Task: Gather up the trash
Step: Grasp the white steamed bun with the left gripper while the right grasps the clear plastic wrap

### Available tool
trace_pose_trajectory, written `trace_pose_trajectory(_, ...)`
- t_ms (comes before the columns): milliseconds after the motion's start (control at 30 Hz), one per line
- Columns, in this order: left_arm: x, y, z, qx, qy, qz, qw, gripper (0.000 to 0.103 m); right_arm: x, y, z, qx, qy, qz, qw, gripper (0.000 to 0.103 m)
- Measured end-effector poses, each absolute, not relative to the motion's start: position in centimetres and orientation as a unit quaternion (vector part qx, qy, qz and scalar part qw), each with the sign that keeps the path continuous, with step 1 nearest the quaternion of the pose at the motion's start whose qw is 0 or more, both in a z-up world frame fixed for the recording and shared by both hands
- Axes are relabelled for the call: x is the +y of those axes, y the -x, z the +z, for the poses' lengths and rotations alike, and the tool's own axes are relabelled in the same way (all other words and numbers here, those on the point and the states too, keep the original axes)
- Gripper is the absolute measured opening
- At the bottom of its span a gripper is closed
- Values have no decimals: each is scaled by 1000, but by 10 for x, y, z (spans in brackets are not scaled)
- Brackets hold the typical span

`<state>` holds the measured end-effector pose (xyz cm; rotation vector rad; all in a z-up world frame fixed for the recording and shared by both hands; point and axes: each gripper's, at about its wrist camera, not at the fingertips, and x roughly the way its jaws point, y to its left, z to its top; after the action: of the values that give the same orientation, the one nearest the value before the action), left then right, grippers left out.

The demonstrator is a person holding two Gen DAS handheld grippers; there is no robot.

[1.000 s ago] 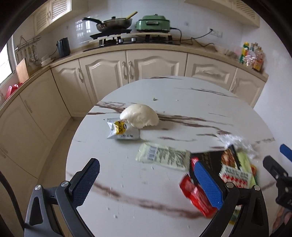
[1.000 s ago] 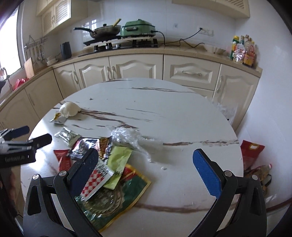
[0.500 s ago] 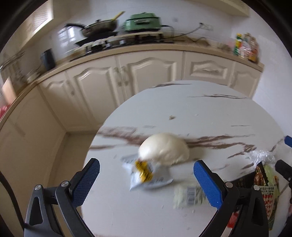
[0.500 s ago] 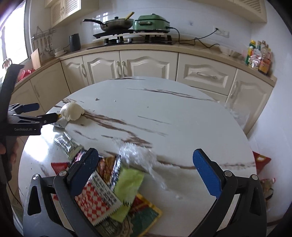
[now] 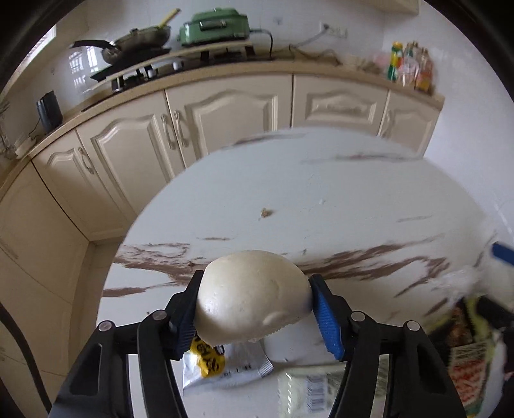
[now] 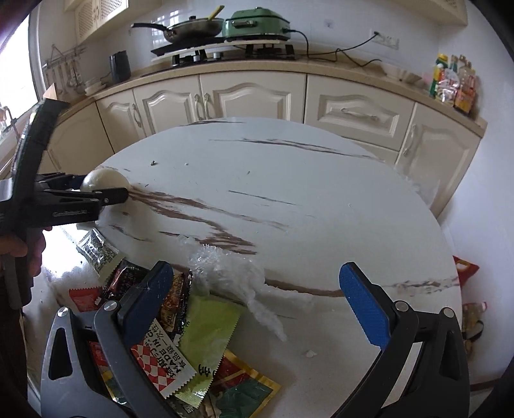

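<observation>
A round white bun [image 5: 253, 295] sits near the left edge of the marble table [image 5: 321, 209]. My left gripper [image 5: 257, 278] is closing around it, and both pads touch its sides. The bun [image 6: 102, 180] and that gripper show in the right wrist view too. Under it lie a silver-and-yellow packet [image 5: 221, 363] and a pale barcode packet [image 5: 308, 389]. My right gripper [image 6: 257, 273] stands open above crumpled clear plastic [image 6: 231, 273] and a pile of snack wrappers [image 6: 192, 337], with nothing between its fingers.
Cream cabinets [image 6: 250, 96] curve behind the table, with a stove, a pan [image 6: 192, 27] and a green cooker [image 6: 257, 19] on the counter. Bottles [image 6: 453, 80] stand at the counter's right end. Bags [image 6: 465, 267] lie on the floor to the right.
My left gripper has moved forward and down to the bun, and its jaws have narrowed from wide open onto its sides. The right gripper has shifted slightly over the wrapper pile.
</observation>
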<state>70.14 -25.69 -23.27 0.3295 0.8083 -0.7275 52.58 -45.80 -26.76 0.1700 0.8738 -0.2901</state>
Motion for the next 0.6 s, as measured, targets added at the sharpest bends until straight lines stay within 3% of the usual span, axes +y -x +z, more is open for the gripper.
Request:
trace_pose_trajectory(233,-225,-673,-199,347,-123,-359,858,59,-465,-543,-278,441,-98,-123,883,103)
trace_pose_trajectory(300,-216,-665,-193,340,-122,-362,859,59,-468,-547,-283,454,-107,-113,877,97)
trace_pose_trajectory(367,-206,-656,-187,331,-121,-362,863,59,-470,-547,-289,459,-114,-110,874,77)
trace_pose_trajectory(500,-187,-642,-175,320,-113,-366,867,59,-474,-539,-289,448,-118,-124,877,50)
trace_pose_trajectory(567,-177,-634,-170,315,-113,-358,872,59,-481,-534,-289,444,-124,-127,879,26)
trace_pose_trajectory(600,-171,-629,-166,312,-115,-357,873,59,-485,-532,-289,442,-127,-129,879,23)
